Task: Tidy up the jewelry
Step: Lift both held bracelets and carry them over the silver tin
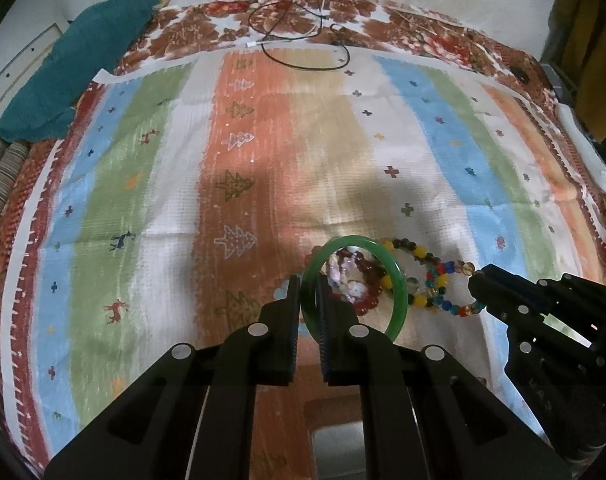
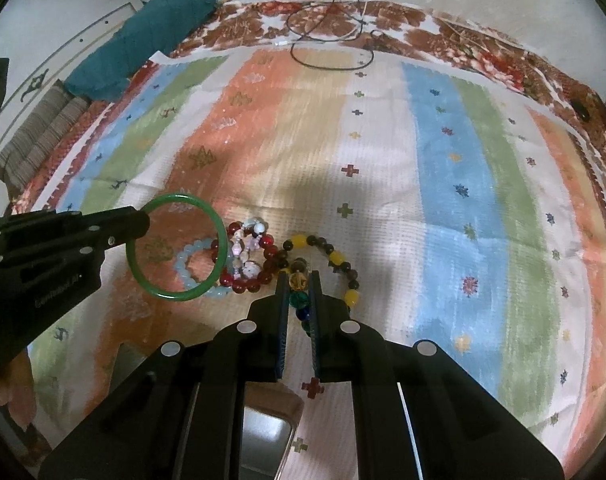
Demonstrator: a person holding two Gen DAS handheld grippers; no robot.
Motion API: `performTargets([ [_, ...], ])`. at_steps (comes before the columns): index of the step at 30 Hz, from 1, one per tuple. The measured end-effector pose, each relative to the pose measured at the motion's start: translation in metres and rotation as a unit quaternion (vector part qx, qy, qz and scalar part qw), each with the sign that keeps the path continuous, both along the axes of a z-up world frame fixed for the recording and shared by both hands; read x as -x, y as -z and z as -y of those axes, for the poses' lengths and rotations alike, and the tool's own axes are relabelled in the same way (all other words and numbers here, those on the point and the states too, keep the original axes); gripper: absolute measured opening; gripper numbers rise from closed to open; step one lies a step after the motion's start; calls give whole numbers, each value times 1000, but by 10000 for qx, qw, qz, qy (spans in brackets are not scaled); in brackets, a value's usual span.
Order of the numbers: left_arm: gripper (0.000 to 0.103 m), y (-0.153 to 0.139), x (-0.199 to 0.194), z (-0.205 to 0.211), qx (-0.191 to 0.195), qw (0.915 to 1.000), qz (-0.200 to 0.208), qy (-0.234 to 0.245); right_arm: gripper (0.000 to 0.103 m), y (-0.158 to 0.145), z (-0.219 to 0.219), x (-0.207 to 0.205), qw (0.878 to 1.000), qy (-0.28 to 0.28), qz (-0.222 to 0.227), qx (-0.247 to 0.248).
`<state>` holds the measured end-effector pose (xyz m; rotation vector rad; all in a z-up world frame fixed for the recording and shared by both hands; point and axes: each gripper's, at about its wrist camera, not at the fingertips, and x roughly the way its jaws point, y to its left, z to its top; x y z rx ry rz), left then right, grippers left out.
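On the left, the left gripper point(image 1: 309, 292) pinches the green bangle's point(image 1: 401, 292) rim, holding it tilted above the cloth point(image 1: 163, 200); it looks rigid, slick and likely breakable, so a rim grip suits. Centre, red beads point(image 2: 268, 258) and pale beads point(image 2: 183, 258) lie heaped. Rightward, the right gripper point(image 2: 299, 284) nips the multicoloured bead strand point(image 2: 337, 258), probably limp and best taken bead by bead.
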<state>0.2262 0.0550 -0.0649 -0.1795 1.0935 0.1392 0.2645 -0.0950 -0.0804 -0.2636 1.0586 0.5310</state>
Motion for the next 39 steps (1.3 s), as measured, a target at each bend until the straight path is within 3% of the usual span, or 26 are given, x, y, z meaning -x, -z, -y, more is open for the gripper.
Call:
performTargets([
  [21, 8, -30, 53, 13, 37, 9993, 377, 37, 10, -32, 20, 37, 9986, 159, 317, -382],
  [39, 8, -36, 97, 21, 76, 9987, 502, 76, 10, -48, 25, 79, 9970, -26, 529, -560],
])
